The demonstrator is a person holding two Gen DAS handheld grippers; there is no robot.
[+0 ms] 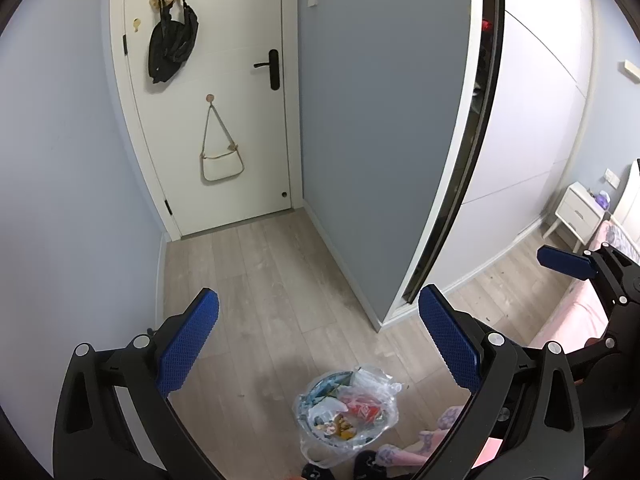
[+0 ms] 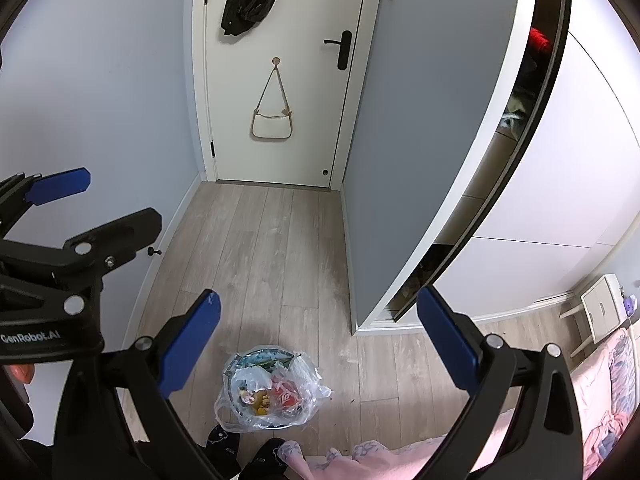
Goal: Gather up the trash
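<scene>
I am holding my left gripper (image 1: pixel 318 344) and right gripper (image 2: pixel 318 344) wide open, gripping nothing. The trash bin (image 2: pixel 272 390) is sitting on the floor (image 2: pixel 260 248) below. Its thin bag (image 1: pixel 384 380) is poking up; grabbing badly could rip it and spill trash.

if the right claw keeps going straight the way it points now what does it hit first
Probably the bare wooden floor of the hallway, short of the white door. The right claw is open and empty; the trash bin lies below its line. Depth is uncertain.
</scene>
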